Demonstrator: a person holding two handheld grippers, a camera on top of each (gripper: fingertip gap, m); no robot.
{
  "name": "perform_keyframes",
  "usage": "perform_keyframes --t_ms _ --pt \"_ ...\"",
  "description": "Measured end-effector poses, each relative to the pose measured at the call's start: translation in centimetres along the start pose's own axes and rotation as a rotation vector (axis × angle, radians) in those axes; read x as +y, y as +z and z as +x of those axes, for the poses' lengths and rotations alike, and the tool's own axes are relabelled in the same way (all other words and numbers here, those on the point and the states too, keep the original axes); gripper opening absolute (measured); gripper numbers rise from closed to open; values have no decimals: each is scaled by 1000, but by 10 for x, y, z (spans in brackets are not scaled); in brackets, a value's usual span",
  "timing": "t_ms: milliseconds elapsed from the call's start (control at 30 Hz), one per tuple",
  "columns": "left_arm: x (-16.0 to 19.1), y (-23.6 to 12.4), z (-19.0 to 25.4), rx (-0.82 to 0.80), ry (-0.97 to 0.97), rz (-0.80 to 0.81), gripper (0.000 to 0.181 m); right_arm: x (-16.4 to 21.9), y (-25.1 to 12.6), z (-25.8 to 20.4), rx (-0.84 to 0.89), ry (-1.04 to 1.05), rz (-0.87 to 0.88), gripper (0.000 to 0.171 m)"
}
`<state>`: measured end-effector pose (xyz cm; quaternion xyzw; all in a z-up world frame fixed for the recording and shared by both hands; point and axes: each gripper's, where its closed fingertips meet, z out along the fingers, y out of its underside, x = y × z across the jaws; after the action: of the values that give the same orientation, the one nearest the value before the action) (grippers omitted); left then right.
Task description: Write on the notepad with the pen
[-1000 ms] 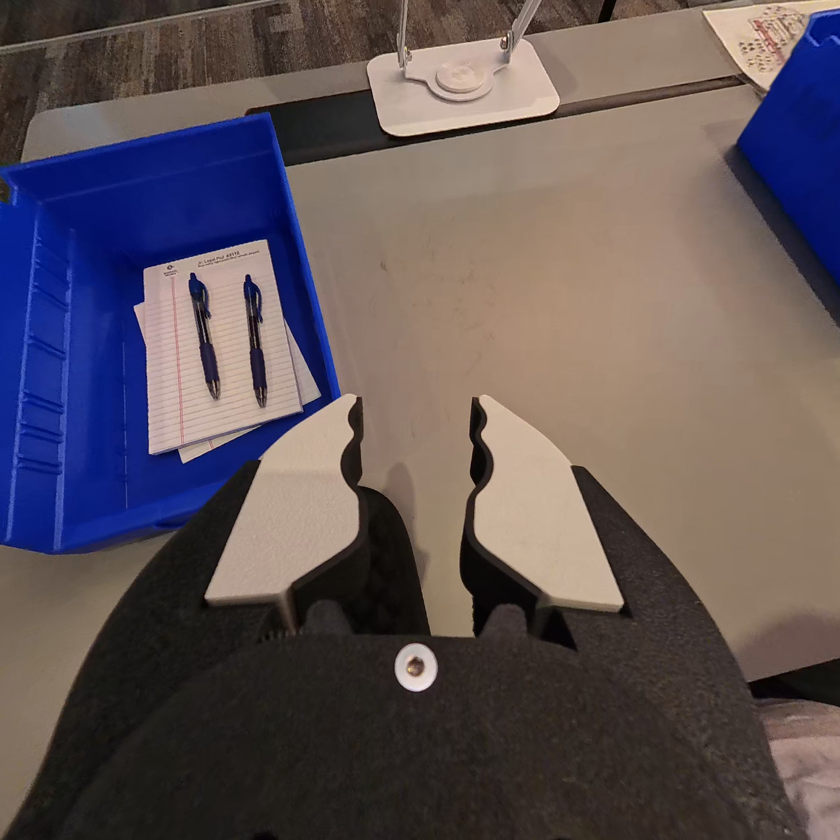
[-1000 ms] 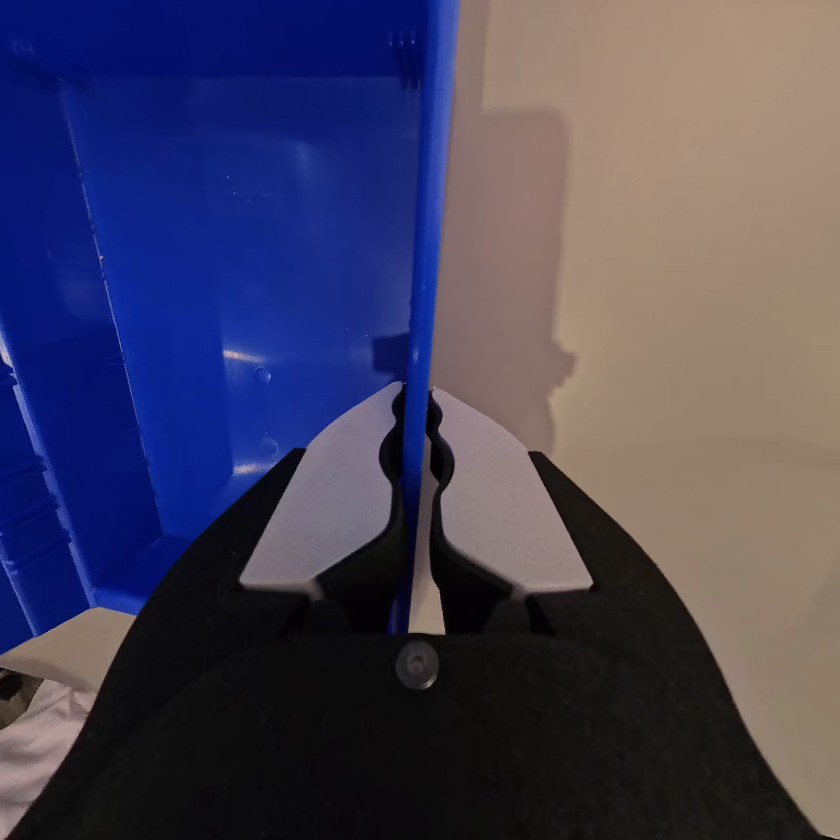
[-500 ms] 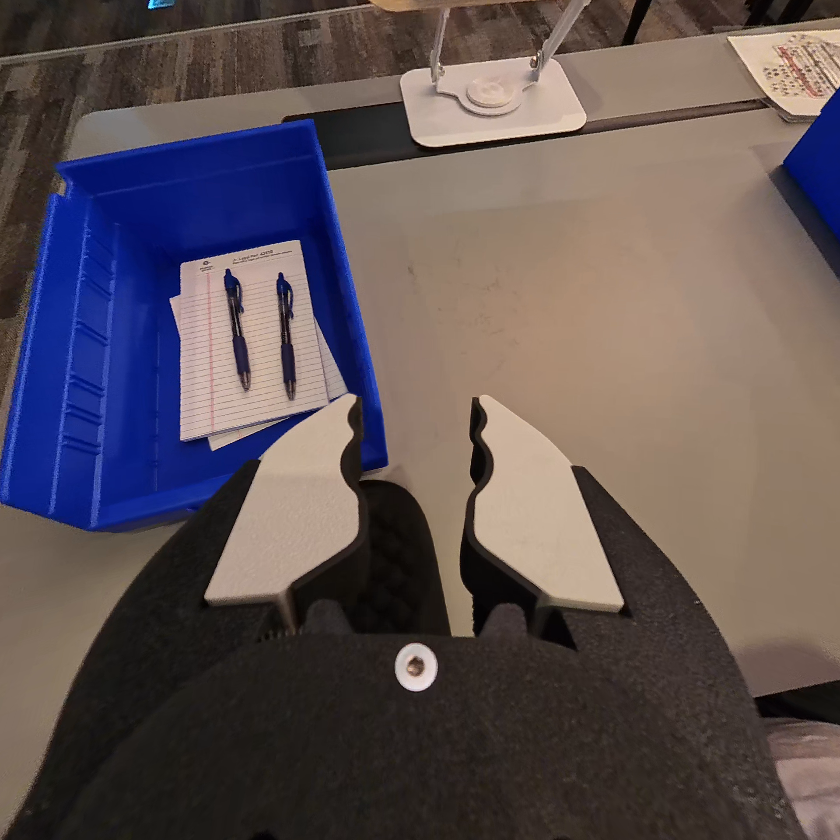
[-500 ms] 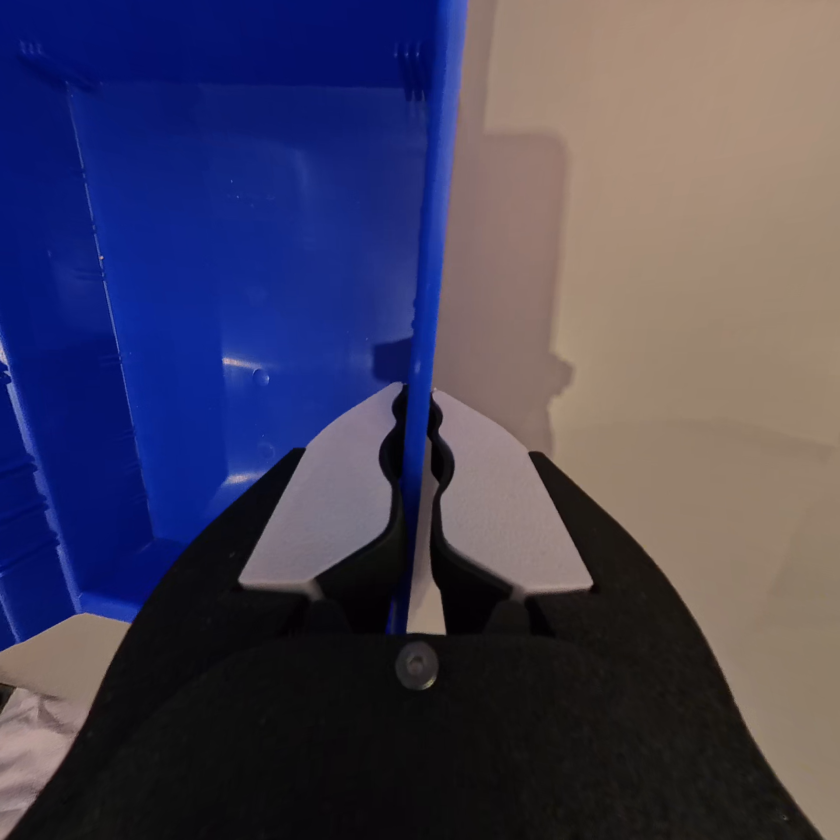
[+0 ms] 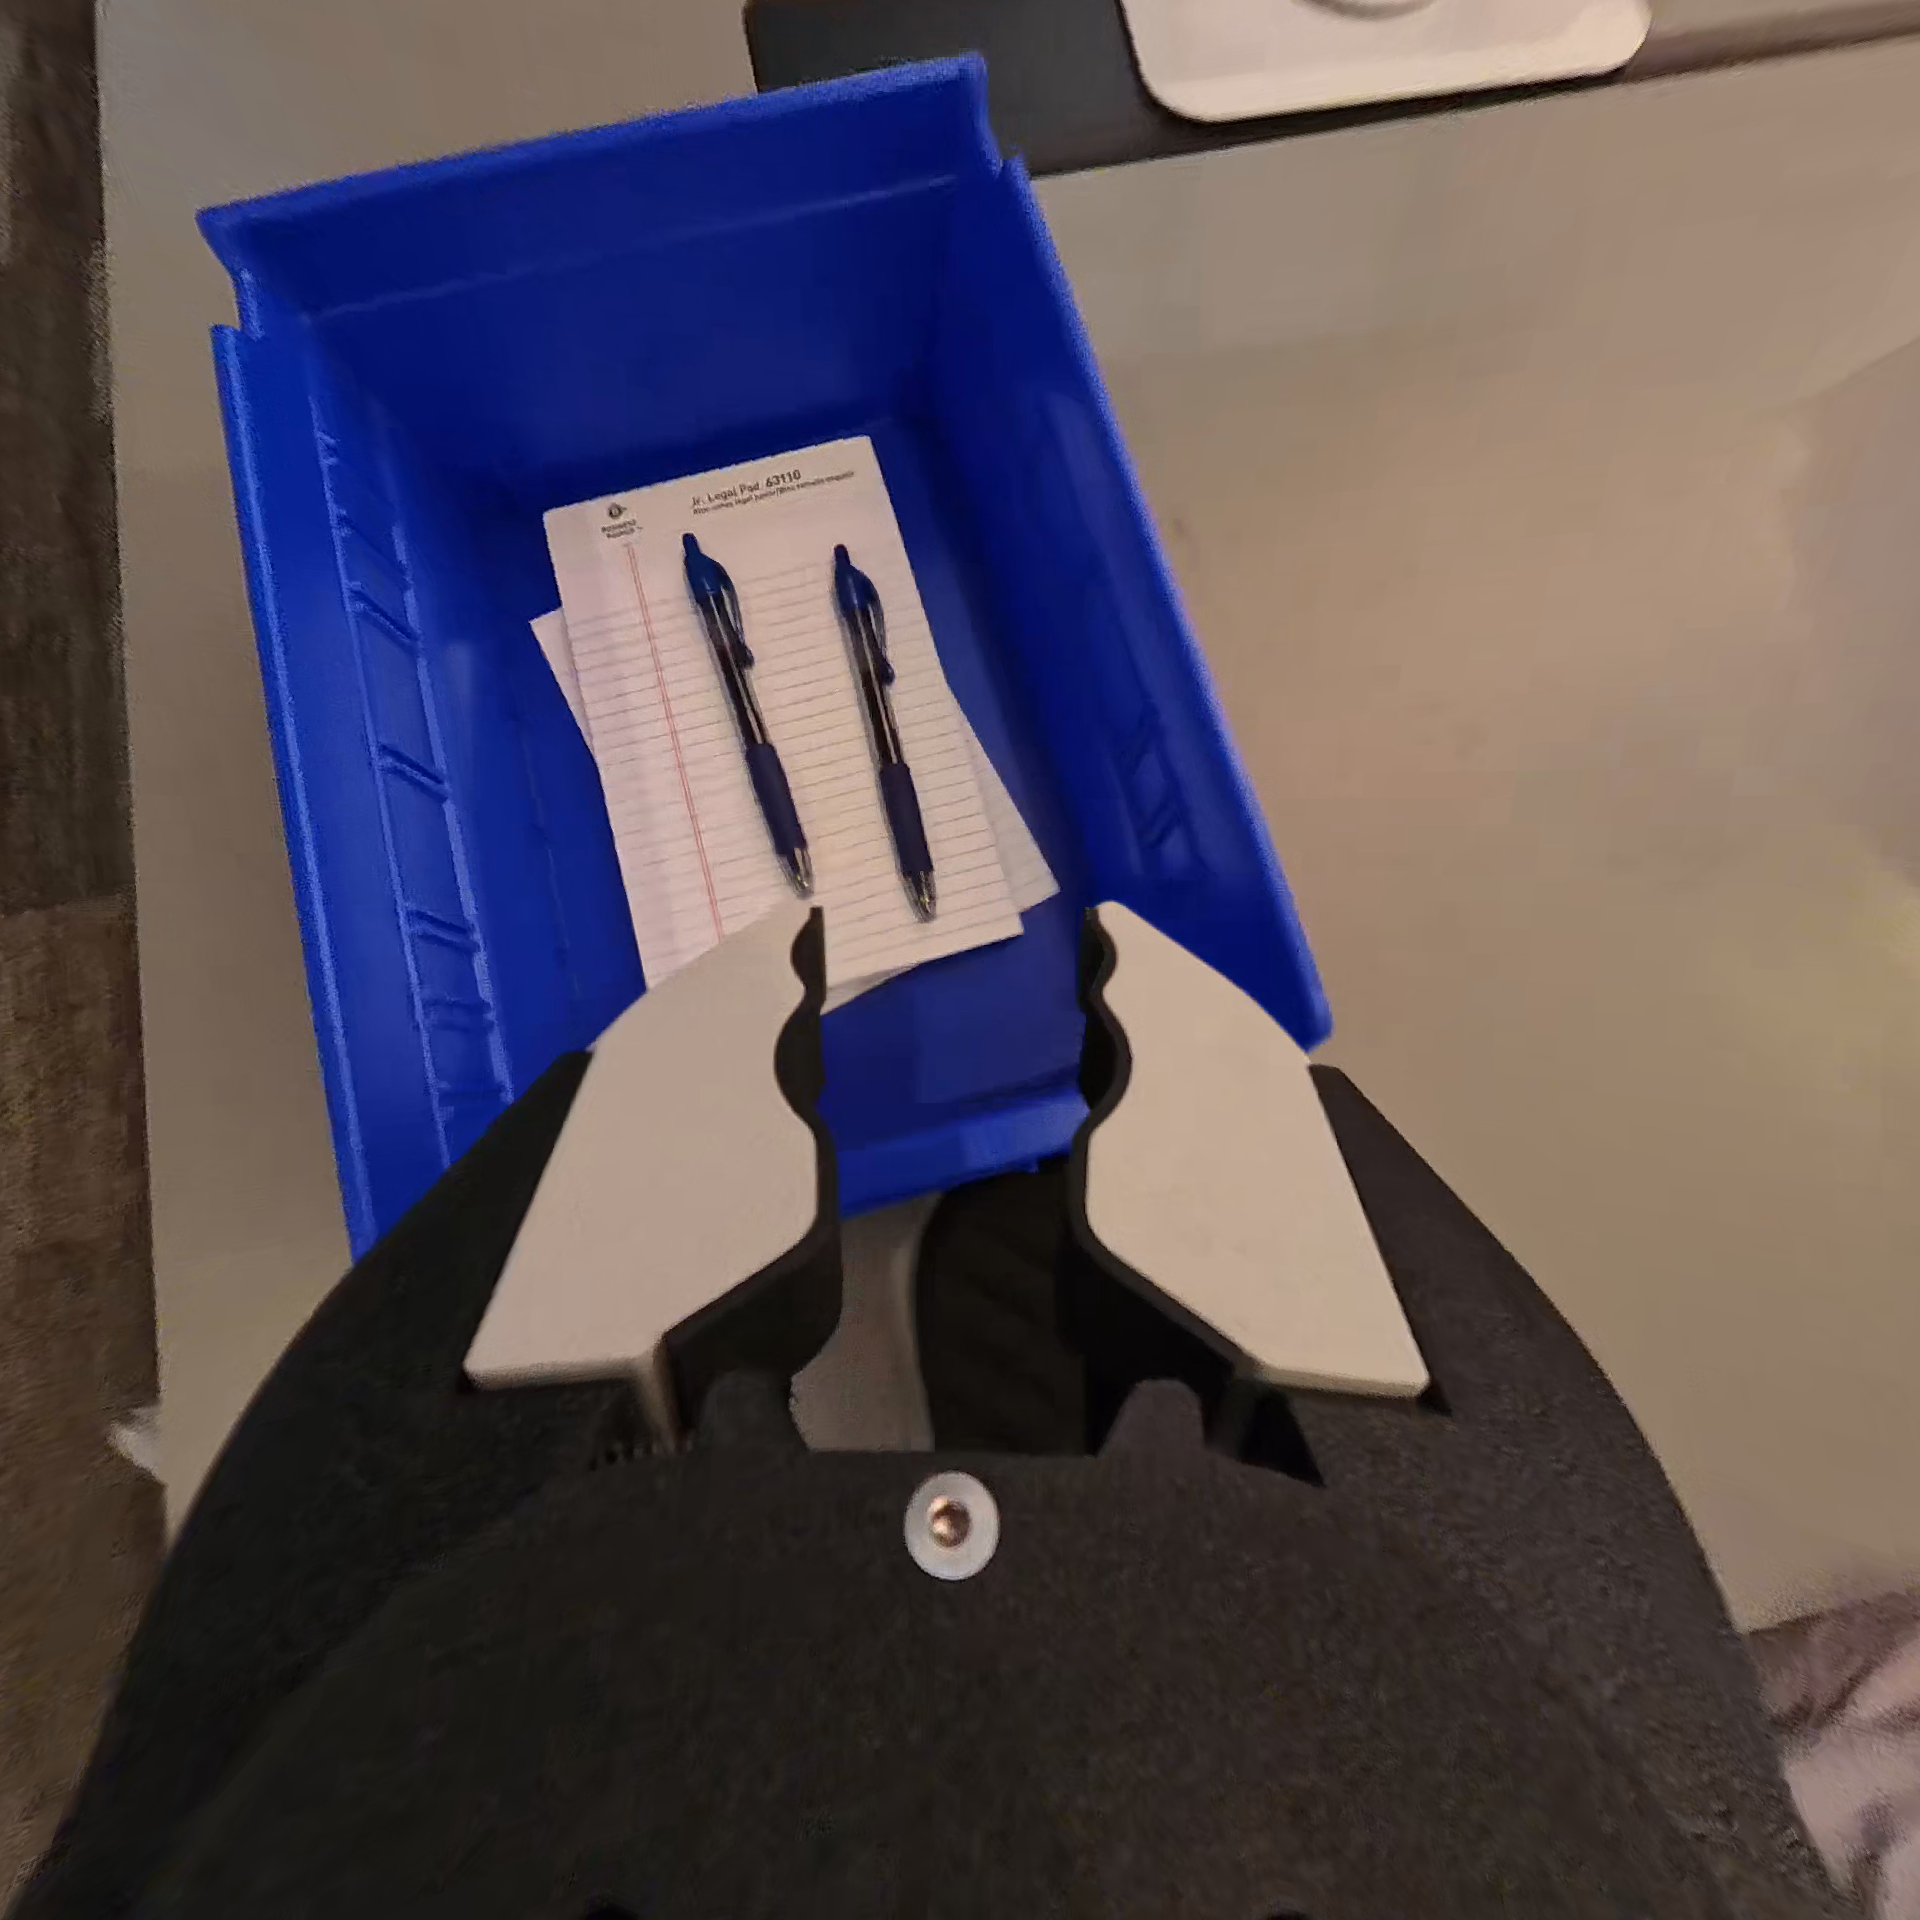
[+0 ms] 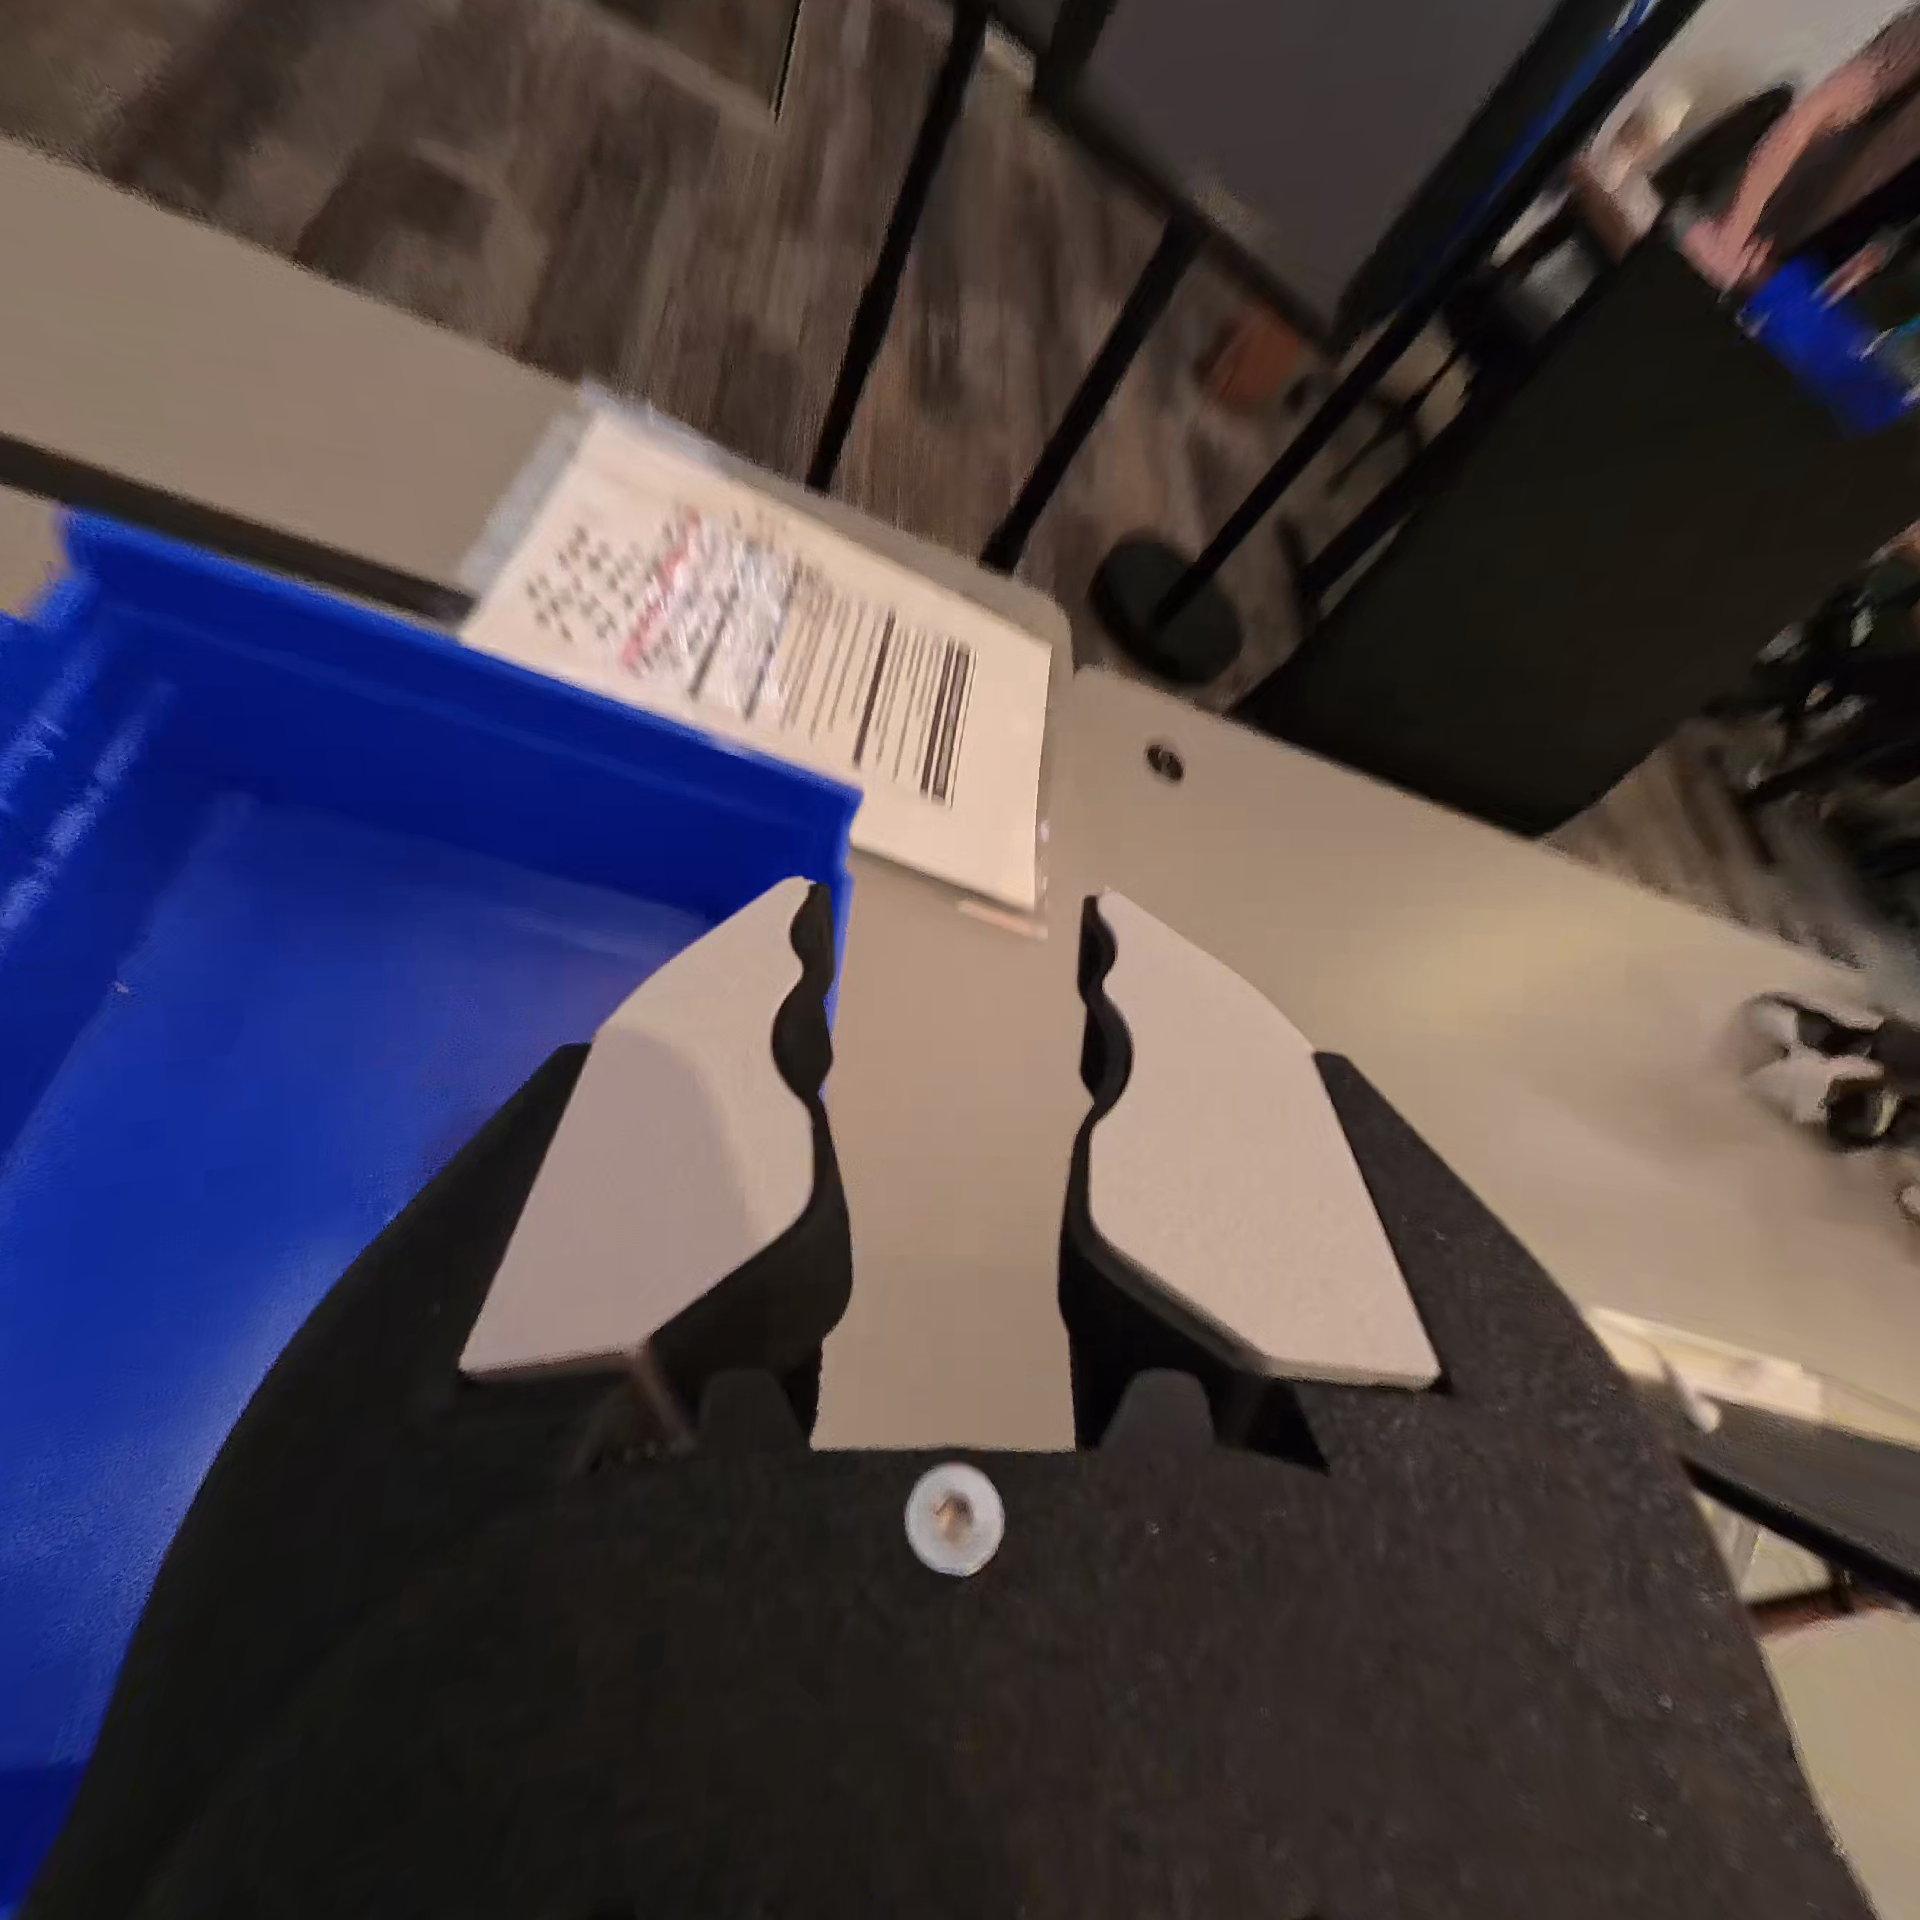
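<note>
A white lined notepad [image 5: 665, 727] lies in a blue bin [image 5: 416, 831] in the left wrist view, on top of another sheet. Two blue pens lie side by side on it, the left pen [image 5: 743, 717] and the right pen [image 5: 883, 732], tips toward me. My left gripper [image 5: 951, 920] is open and empty, above the bin's near end, just short of the pad. My right gripper [image 6: 956, 904] is open and empty, above the table beside the right wall of a second, empty blue bin [image 6: 312, 935].
A white stand base [image 5: 1392, 52] sits at the table's far edge behind the bin. In the right wrist view, a printed sheet [image 6: 790, 665] lies behind the second bin. Black table legs and a dark cabinet [image 6: 1558, 520] stand beyond the table edge. Some 75 cm of space lies between my two pairs of fingers. It is some 15 cm from my left tips to the right pen [image 5: 883, 732].
My left gripper has moved left and forward over the bin with the notepad. My right gripper has let go of the second bin's wall, opened, and lifted away.
</note>
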<state>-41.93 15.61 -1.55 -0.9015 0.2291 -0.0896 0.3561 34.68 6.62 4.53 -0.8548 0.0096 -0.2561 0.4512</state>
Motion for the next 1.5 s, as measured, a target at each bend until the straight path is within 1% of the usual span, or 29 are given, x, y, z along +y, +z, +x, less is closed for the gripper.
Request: perform_keyframes --t_ms 67,167,233,300,400,433,467,567,633,700,733,800,900,967,1067,1200,1333,1500 --pt "-13 12 0 20 22 16 46 -28 -15 -15 -49 11 96 48" --pt "-31 33 -3 44 32 33 44 -72 -36 -56 -267 139 286 52" --pt "-35 48 -13 24 47 -12 44 -102 -56 -81 -413 216 435 59" --pt "-35 61 -21 16 49 -65 44 -126 -78 -99 -485 214 578 58" --pt "-33 73 -22 46 30 -122 44 -148 -106 -126 -595 172 749 58" --pt "-33 75 -21 58 22 -134 44 -153 -112 -134 -627 164 806 55" --pt "-32 78 -20 64 18 -148 44 -156 -114 -141 -656 160 826 51" --pt "-26 87 -17 76 4 -197 45 -150 -98 -158 -725 163 728 44" --pt "-20 94 -13 103 -24 -230 45 -145 -92 -164 -768 186 714 39" --pt "-14 101 -11 116 -52 -266 45 -136 -87 -167 -799 230 728 37" --pt "-11 105 -12 107 -62 -286 46 -134 -82 -166 -807 251 735 34" --pt "-6 112 -17 77 -73 -322 45 -130 -72 -162 -832 294 694 34" --pt "0 123 -21 45 -99 -372 46 -126 -69 -161 -897 361 668 32" --pt "0 127 -24 21 -113 -388 47 -122 -64 -160 -891 363 643 31" --pt "-1 132 -26 -4 -122 -400 46 -113 -55 -162 -838 303 579 32" --pt "8 140 -28 -28 -113 -463 46 -108 -51 -164 -799 237 535 32" --pt "18 148 -35 -75 -92 -522 43 -106 -52 -167 -821 235 526 31" --pt "27 152 -34 -76 -86 -573 36 -103 -48 -166 -823 236 506 31"
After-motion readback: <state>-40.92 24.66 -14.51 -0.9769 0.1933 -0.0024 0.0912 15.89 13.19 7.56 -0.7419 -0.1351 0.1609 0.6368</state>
